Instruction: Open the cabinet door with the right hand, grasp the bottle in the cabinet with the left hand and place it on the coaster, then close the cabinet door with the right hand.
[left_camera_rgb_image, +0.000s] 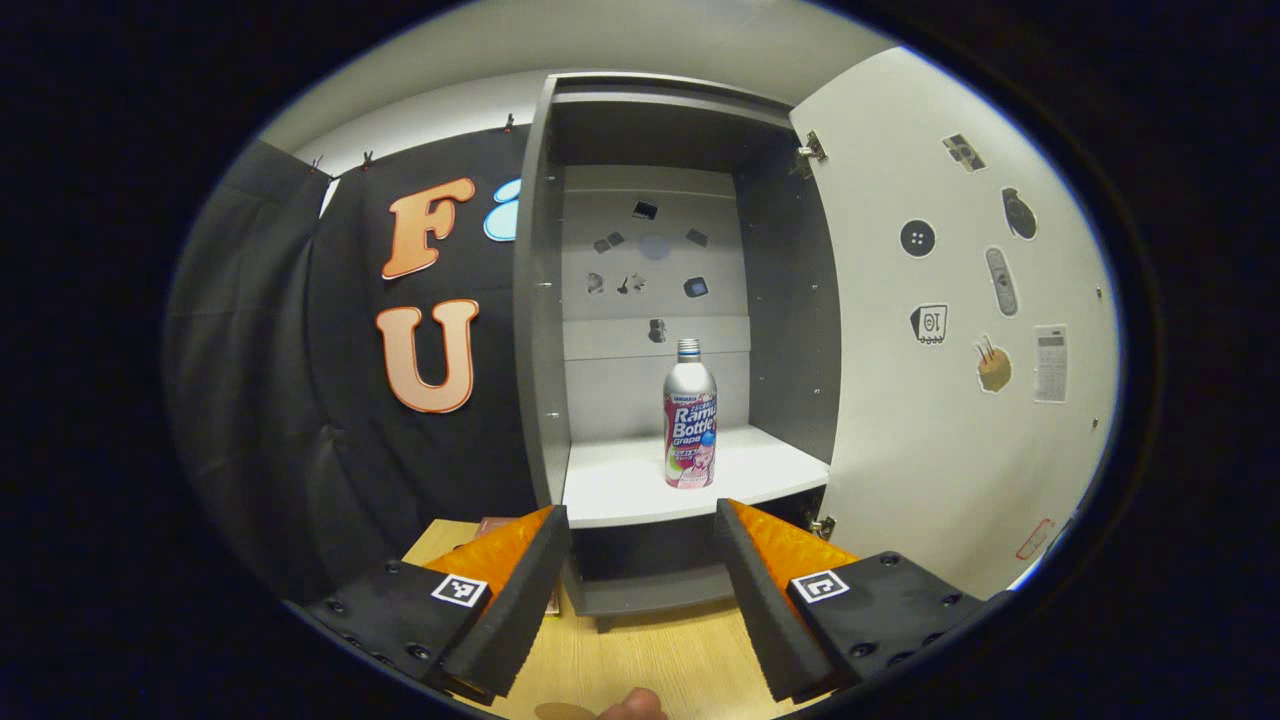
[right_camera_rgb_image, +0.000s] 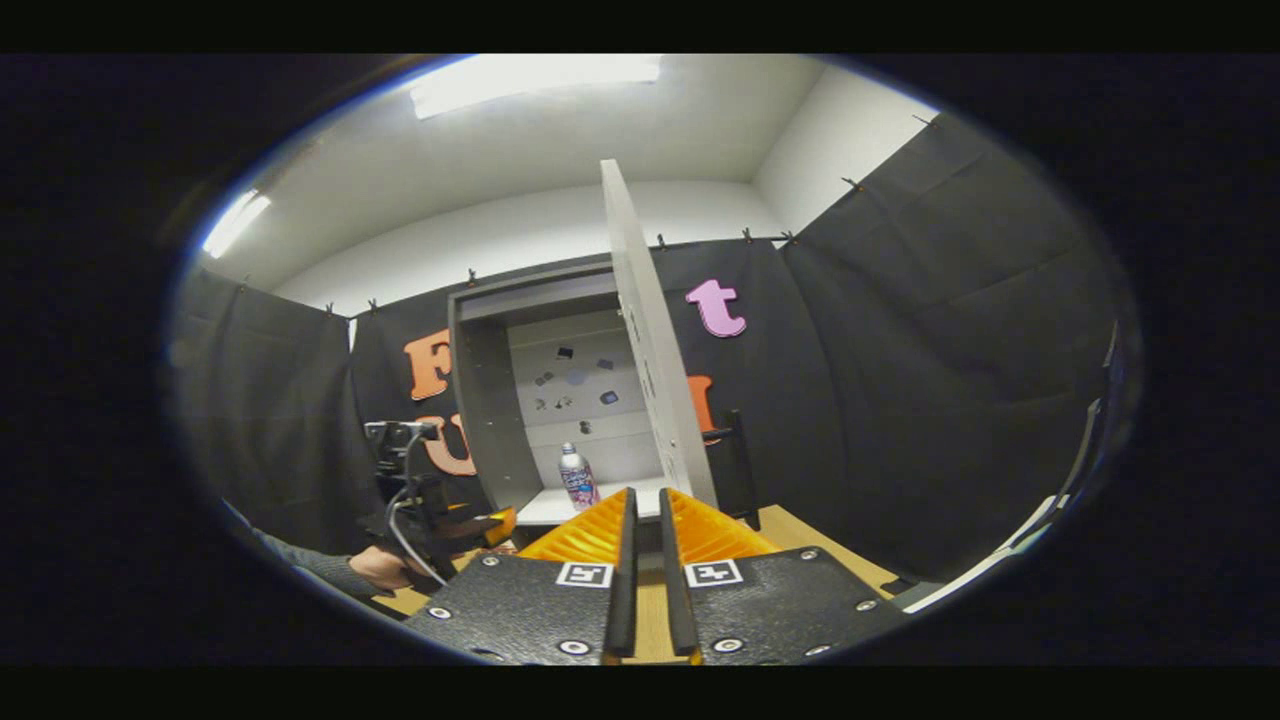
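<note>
Left gripper (left_camera_rgb_image: 640, 560) spread wide, holding nothing, short of the grey cabinet's white shelf edge (left_camera_rgb_image: 690, 512). Silver printed bottle (left_camera_rgb_image: 690, 415) upright mid-shelf (open room both sides). Right gripper (right_camera_rgb_image: 641, 530) nearly closed, holding nothing, just before the swung-out white door (right_camera_rgb_image: 650, 350).

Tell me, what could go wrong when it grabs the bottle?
The bottle is tall and narrow and stands alone on the shelf, so a bump from one of the left gripper fingers might tip it. The open cabinet door hangs close beside the reach path, so an arm could knock it. The right gripper sits near the door's edge and might nudge it.
</note>
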